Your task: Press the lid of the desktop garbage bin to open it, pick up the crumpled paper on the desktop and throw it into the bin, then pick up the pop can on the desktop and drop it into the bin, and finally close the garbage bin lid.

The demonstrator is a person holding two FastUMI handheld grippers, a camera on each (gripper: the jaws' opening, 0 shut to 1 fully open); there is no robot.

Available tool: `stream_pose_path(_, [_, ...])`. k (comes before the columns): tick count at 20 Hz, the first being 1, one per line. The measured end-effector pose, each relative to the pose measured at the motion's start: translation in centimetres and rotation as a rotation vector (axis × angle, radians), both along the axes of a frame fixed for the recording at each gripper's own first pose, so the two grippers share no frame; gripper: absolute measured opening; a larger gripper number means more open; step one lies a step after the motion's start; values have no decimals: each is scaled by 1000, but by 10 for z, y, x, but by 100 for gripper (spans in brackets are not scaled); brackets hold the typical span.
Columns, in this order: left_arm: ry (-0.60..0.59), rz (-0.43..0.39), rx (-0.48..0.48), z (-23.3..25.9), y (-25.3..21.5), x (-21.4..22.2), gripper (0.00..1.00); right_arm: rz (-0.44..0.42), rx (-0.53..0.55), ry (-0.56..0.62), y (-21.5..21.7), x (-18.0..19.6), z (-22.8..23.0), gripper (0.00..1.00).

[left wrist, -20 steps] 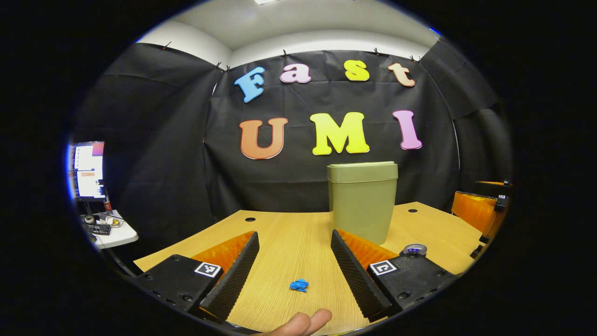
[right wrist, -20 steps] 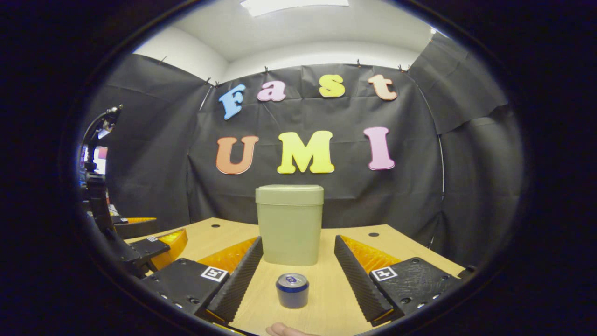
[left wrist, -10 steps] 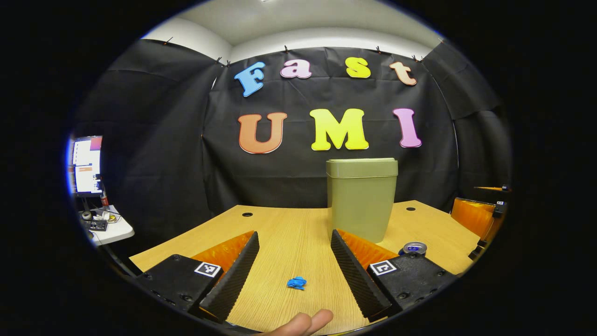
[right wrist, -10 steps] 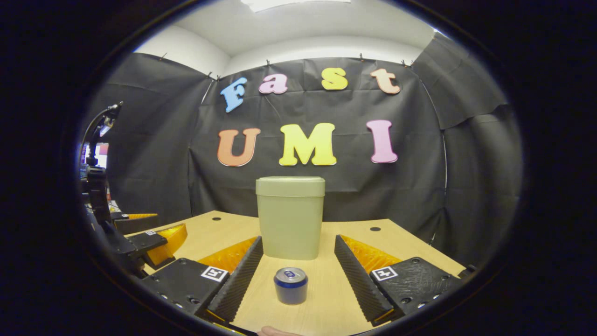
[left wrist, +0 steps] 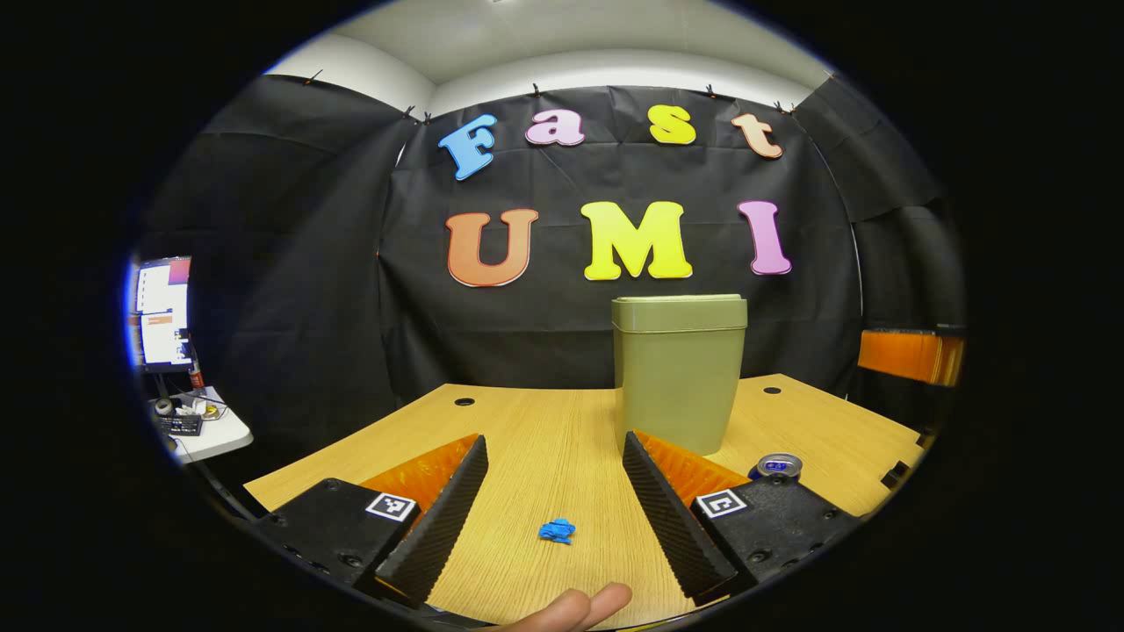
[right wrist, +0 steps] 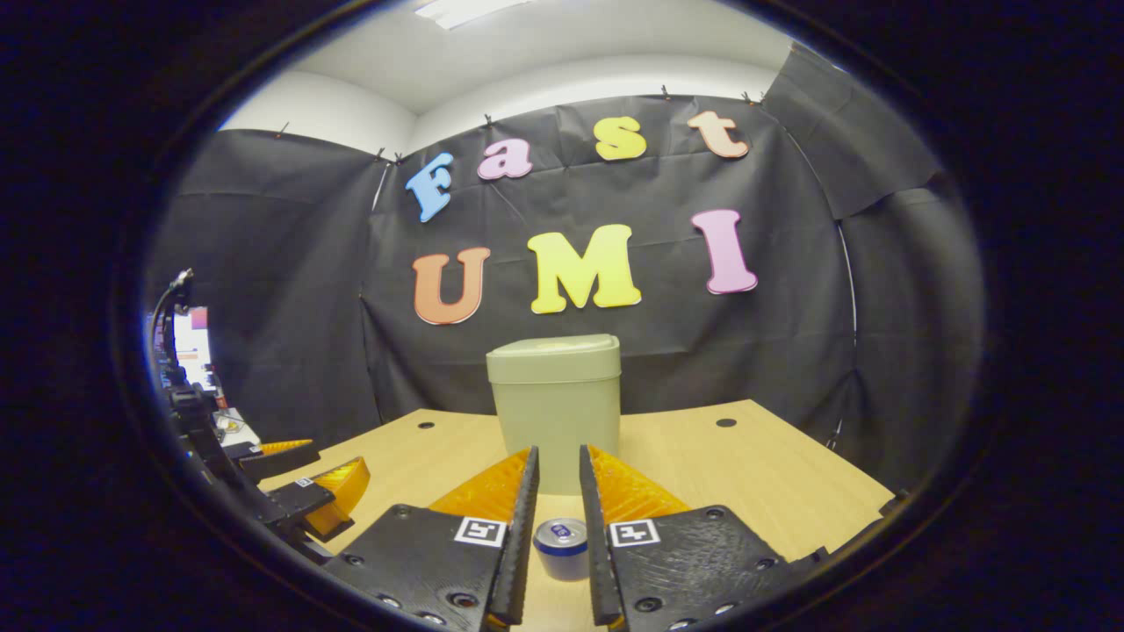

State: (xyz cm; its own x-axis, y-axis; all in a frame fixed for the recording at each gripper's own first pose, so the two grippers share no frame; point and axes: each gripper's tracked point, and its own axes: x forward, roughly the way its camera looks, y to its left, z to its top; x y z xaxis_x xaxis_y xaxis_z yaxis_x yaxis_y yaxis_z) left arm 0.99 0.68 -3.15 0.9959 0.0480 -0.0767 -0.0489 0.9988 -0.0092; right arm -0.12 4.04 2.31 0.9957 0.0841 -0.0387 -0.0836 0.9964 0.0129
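Left claw [left wrist: 555, 491]: fingers stood wide apart, holding nothing, low over the desk [left wrist: 544, 439].
Right claw [right wrist: 553, 518]: fingers drawn near together with a narrow gap left between them, clamped on nothing; it also showed at the right edge of the left gripper view.
Garbage bin [right wrist: 555, 408]: upright ahead of the right claw, just past its fingertips; ahead and to the right of the left claw. Its lid [right wrist: 553, 355] was down.
Crumpled paper [left wrist: 557, 531]: a small blue wad on the desk between the left claw's fingers, touching neither.
Pop can [right wrist: 562, 546]: upright on the desk, seen through the gap between the right claw's fingers, below and ahead of them.
Step in hand: likely pressing the lid open, judged from the closed bin and the narrowed right claw.
Doing it well: bring the narrowed tips down squarely on the lid top, push straight down so the bin does not tip or slide, and pass above the can.
Hard to make out: where the lid's press spot lay; the can's lower half behind the fingers; a person's fingertips [left wrist: 575, 607] cut off at the bottom of the left gripper view.
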Motion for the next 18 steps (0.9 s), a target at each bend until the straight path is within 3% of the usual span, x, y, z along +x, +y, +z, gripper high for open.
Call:
stream_pose_path(6, [31, 12, -11, -9, 6, 5, 99, 24, 26, 42, 5, 22, 30, 33])
stream_pose_path(8, [36, 11, -10, -11, 4, 4, 100, 24, 13, 46, 5, 23, 35, 6])
stream_pose_path(12, [42, 0, 4, -14, 1, 5, 100, 27, -35, 29, 15, 32, 47, 0])
stream_pose_path(18, [52, -7, -2, -16, -2, 4, 100, 66, -86, 4, 40, 57, 96, 0])
